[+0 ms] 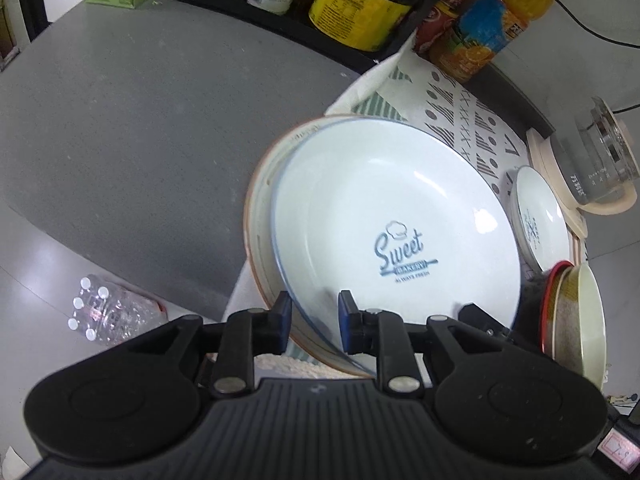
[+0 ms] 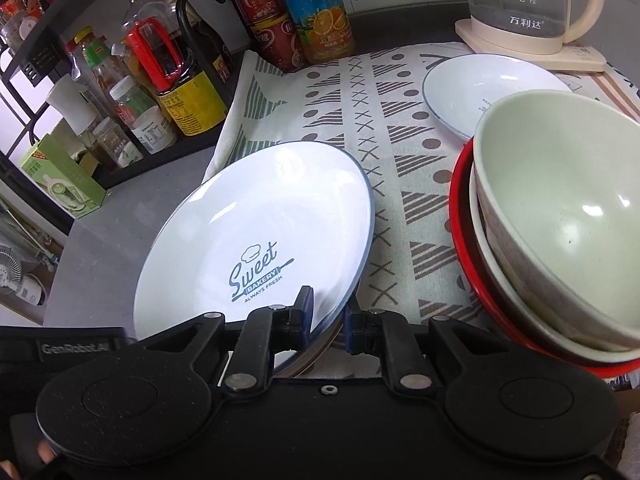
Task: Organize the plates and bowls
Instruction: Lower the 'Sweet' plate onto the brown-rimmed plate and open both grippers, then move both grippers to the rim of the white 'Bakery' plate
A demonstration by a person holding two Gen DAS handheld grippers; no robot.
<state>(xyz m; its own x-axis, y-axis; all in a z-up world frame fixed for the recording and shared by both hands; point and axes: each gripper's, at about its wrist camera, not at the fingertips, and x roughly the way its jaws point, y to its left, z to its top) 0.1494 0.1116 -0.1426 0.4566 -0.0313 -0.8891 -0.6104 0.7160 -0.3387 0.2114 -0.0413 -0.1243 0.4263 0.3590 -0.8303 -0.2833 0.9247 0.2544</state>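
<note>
- Grey speckled countertop [image 1: 120,128] carries a patterned cloth [image 2: 400,168], on which the crockery is laid out; a rack of bottles and jars [image 2: 132,80] stands behind, and a glass kettle [image 2: 532,4] sits on its base at the far corner.
- The "Sweet Bakery" plate [image 2: 256,240] is seen tilted, its near edge raised off the cloth; in the left wrist view it rests inside a second, brown-rimmed plate [image 1: 260,200] beneath it.
- The left gripper [image 1: 314,320] is set astride the near rim of the stacked plates; whether the pads press or merely flank the rim cannot be told.
- The right gripper [image 2: 328,314] is clenched on the printed plate's rim, one pad on the face, the other below.
- A smaller blue-rimmed plate [image 2: 472,88] lies flat near the kettle; nested bowls [image 2: 560,220], pale green uppermost inside a red-rimmed one, stand just beside the big plate.
- The plate is white, glossy, shallow, thinly edged in blue, with a blue logo off centre.
- It is judged stiff, fairly heavy for a rim pinch, slippery in its glaze and easily chipped; a hold at the rim, pads above and below, is judged best, with the plate kept close to level so that it does not slide out; contact with the bowls should be avoided.
</note>
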